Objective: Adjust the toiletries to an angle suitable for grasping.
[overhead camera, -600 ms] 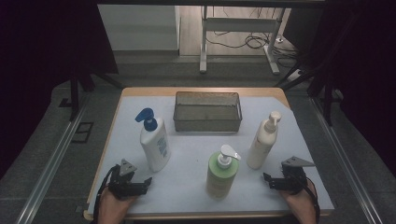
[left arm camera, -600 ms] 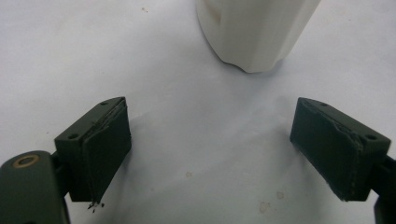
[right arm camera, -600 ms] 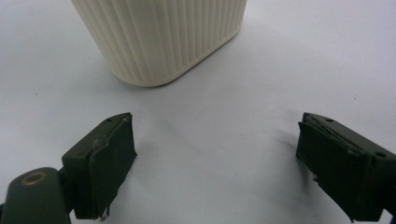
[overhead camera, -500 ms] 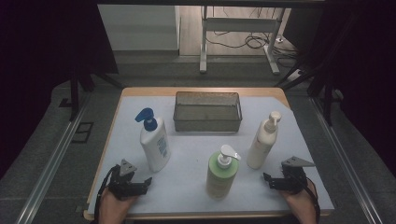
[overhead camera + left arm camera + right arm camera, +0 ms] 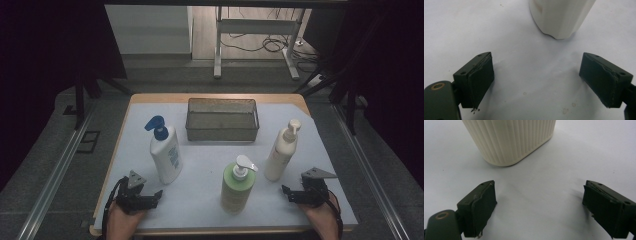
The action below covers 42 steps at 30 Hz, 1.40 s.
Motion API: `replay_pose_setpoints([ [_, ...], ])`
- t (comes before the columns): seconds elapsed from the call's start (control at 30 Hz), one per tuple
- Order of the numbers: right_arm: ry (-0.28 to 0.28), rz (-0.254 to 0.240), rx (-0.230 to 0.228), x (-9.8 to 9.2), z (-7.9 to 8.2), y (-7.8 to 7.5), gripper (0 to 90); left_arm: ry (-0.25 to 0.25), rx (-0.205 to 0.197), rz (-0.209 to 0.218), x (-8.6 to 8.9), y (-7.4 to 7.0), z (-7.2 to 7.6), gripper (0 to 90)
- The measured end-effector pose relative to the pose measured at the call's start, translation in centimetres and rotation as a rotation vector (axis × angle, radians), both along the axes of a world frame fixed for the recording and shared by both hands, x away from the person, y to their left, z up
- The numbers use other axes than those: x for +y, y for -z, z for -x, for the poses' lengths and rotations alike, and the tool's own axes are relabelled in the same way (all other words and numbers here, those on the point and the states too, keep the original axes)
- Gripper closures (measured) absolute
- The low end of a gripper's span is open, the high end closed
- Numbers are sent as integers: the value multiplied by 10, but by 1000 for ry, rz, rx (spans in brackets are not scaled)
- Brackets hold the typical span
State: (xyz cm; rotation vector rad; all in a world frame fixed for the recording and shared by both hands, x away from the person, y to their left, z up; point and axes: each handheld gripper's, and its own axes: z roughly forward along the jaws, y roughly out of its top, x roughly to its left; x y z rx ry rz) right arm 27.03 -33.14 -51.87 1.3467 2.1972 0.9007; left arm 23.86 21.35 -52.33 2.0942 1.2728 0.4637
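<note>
Three pump bottles stand on the white table (image 5: pixel 200 165): a white one with a blue pump (image 5: pixel 165 152), a green one with a white pump (image 5: pixel 236 186) and a cream one (image 5: pixel 281 151). My left gripper (image 5: pixel 158 194) rests near the front left edge, jaws open and empty, just in front of the white bottle. In the left gripper view my left gripper (image 5: pixel 536 80) faces that bottle's base (image 5: pixel 561 17), a short way ahead. My right gripper (image 5: pixel 285 191) rests at the front right, open and empty. In the right gripper view, the right gripper (image 5: pixel 539 205) faces the cream bottle's ribbed base (image 5: pixel 510 140).
A grey metal basket (image 5: pixel 222 134) sits empty at the back middle of the table. Bare white surface lies between the bottles and the front edge. Dark curtains flank the table, and a metal frame with cables (image 5: pixel 250 45) stands on the floor beyond.
</note>
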Motion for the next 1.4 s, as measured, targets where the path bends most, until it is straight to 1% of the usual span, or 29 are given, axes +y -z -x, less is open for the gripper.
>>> replay_pose_setpoints([
  [0.23, 1, 1, 4, 0, 0, 0, 114, 0, 0, 1, 0, 0, 0, 123],
  [0.37, 6, -2, 7, 0, 0, -2, 142, 0, 0, 1, 0, 0, 0, 123],
  [0.43, 1, 1, 7, 1, 1, -2, 179, 0, -1, 1, 0, 0, 0, 123],
  [0.5, -8, -4, 6, 2, 2, -4, 241, 0, -1, 0, 0, 0, 0, 123],
  [0.53, -11, -9, 8, 2, 3, -5, 257, 0, -1, 0, 0, 0, 0, 123],
  [0.63, -19, -4, 9, 3, 4, -6, 279, 0, -1, 0, 0, 0, 0, 124],
  [0.67, -20, -11, 5, 2, 5, -8, 303, 0, -2, 0, 0, 0, 0, 124],
  [0.73, -25, -14, 1, 1, 6, -9, 315, 0, -2, 0, 0, 0, 0, 124],
  [0.83, -41, -9, -15, 1, 9, -12, 364, 0, -2, 0, 0, 0, 0, 124],
  [0.97, -63, -19, -25, 1, 11, -15, 432, 0, -2, 0, 0, 0, 0, 124],
  [1.07, -76, -39, -37, 3, 13, -18, 500, 0, -2, 0, 0, 0, 0, 124],
  [1.1, -76, -39, -37, 3, 13, -18, 500, 0, -2, 0, 0, 0, 0, 124],
  [1.13, -86, -49, -41, 3, 13, -20, 546, 0, -2, 0, 0, 0, 0, 125],
  [1.23, -106, -65, -33, 4, 13, -23, 597, 0, -2, 0, 0, 0, 0, 125],
  [1.4, -142, -91, -9, 9, 14, -25, 737, -1, -2, 0, 0, 0, 0, 125],
])
